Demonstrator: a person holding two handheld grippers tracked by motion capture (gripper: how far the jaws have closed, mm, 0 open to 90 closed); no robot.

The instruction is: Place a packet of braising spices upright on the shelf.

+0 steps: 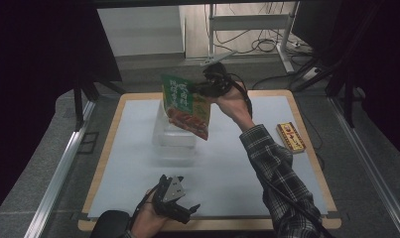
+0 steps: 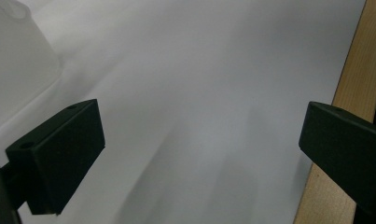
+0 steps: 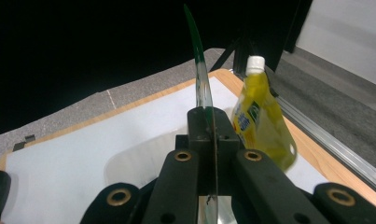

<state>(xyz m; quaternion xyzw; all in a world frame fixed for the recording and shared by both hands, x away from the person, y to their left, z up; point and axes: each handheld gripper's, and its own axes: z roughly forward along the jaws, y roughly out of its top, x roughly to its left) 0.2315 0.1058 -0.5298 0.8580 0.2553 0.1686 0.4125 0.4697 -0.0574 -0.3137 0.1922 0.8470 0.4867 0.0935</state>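
Right tool (image 1: 207, 85) raised over the bench's (image 1: 138, 163) far middle on an outstretched forearm, clenched on the top edge of a green food pouch (image 1: 185, 105) hanging above a clear container (image 1: 173, 141). Left tool (image 1: 175, 196) resting low at the near edge, jaws released, with bare surface between them.

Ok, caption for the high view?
Right gripper holds a green food pouch above a clear plastic container; left gripper rests open.

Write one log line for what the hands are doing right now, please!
right gripper: jaws shut on green food pouch, held above clear plastic container | left gripper: jaws open, empty, low over near table edge | yellow spouted pouch: beside container
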